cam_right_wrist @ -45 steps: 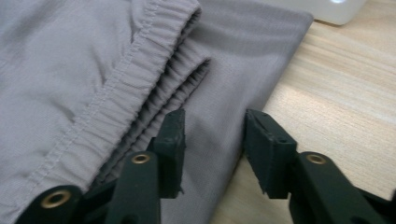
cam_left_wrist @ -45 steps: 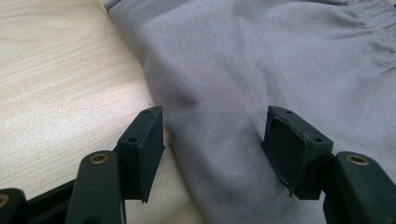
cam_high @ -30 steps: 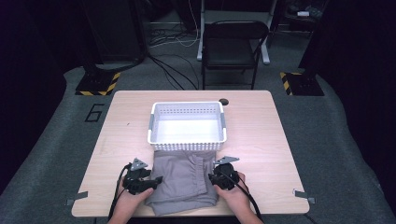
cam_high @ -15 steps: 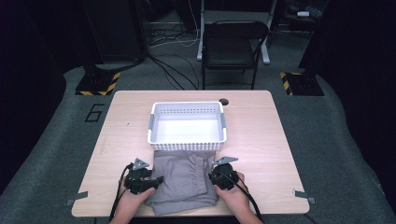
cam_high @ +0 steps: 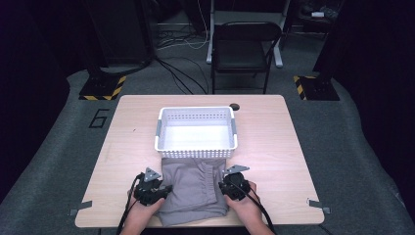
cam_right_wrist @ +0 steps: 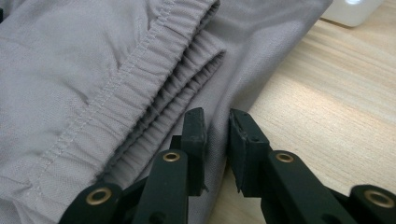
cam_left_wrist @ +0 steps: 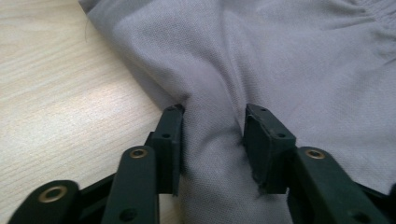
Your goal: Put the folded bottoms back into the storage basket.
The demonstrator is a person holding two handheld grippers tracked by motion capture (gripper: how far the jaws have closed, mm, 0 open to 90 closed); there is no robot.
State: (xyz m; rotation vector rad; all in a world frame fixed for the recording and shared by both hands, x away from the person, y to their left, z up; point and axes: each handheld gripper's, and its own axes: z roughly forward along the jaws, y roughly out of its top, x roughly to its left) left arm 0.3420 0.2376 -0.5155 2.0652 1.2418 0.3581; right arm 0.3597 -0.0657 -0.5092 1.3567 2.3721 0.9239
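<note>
two grippers pinching grey garment (cam_high: pixel 193 188) edges, seemingly

Matt grey woven cloth garment (cam_high: pixel 193 188) – light wood-grain table (cam_high: pixel 274 147), smooth; perforated white plastic basket (cam_high: pixel 195 147).

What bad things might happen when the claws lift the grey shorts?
1. The right claw pinches only the thin edge of the shorts, so it might slip off.
2. The left claw has just a small fold, so the folded shorts may fall open.
3. The basket touches the shorts and might get bumped.
</note>
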